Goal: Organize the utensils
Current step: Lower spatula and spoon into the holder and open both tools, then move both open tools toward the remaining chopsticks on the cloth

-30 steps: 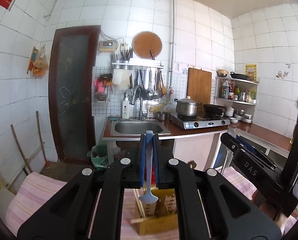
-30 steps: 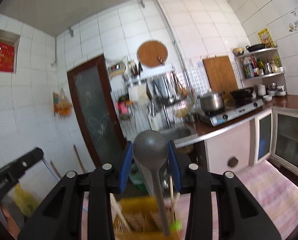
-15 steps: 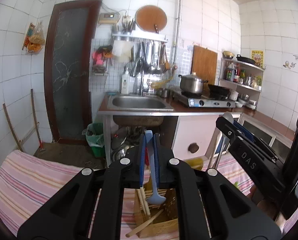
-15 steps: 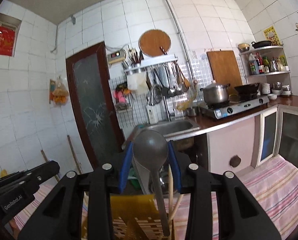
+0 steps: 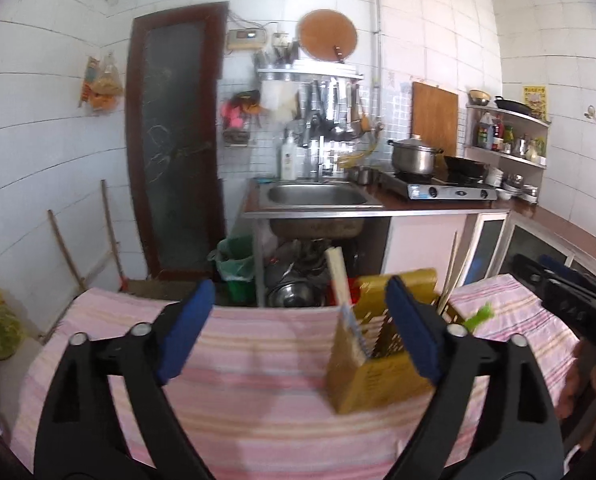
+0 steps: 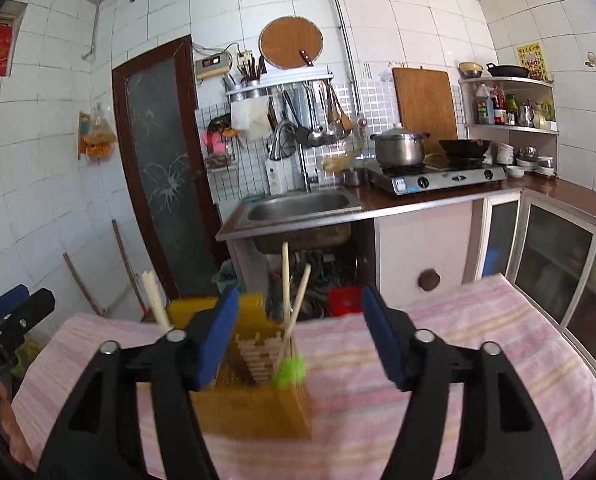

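Left claw [image 5: 298,332]: blue pads spread wide and opening, nothing between them; the pink-and-cream striped cloth of the worktop [image 5: 258,380] shows through the gap. Right claw [image 6: 300,336]: also parted and opening, nothing pinched, though the holder's green-tipped stick [image 6: 289,372] shows in the gap behind. Just past both claws stands the utensil holder [image 5: 374,376], a boxy yellow-tan block, seemingly wood or bamboo, with a slatted top and flat plain sides, upright on the cloth. Out of it rise thin pale chopsticks [image 6: 294,300], tilted and crossing, and a flat cream-coloured handle [image 5: 338,276] leaning left. No spoon heads visible; whatever sits deeper in the slots is hidden. Judgement: the step in hand is a release, both claws letting go over or just beside the holder, so the utensils likely sit in it already. Next move calls for drawing the claws back and up without knocking the leaning sticks or tipping the light-looking block, then looking for any loose piece left on the cloth; none shows here. Cloth looks soft and slightly rumpled, so the holder may rock if nudged. Beyond: steel sink [image 6: 298,206], white tiled wall, dark door.
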Motion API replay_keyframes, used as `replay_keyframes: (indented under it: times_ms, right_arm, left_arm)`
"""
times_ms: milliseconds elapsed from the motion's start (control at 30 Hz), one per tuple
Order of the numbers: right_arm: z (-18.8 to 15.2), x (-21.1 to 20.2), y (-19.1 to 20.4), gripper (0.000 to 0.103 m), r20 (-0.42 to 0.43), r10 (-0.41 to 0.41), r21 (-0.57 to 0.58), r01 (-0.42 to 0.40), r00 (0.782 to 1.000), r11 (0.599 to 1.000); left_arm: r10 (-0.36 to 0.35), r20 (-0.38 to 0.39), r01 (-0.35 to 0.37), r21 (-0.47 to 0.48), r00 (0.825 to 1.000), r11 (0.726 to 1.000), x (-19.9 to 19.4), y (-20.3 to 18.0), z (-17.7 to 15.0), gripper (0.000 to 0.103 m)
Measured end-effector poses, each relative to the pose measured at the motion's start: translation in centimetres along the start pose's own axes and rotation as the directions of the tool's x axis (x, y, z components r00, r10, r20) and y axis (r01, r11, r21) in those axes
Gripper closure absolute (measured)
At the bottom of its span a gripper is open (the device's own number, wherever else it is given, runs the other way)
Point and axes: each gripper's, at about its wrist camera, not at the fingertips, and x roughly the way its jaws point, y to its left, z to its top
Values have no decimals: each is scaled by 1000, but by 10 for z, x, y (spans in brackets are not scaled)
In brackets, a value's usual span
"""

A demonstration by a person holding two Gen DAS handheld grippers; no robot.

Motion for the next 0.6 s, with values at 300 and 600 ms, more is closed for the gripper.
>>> replay_keyframes:
  times_ms: [300,600]
  right_arm:
    - [-46,-69,19,22,-55,14,-24,-15,998,1000]
    - [-112,-63,35,21,-169,5,-27,-9,986,1000]
  left_arm:
    - [17,-98,-24,-62,995,998,-58,45,-55,5]
    - [72,-180,-79,-36,981,996,-67,60,-121,5]
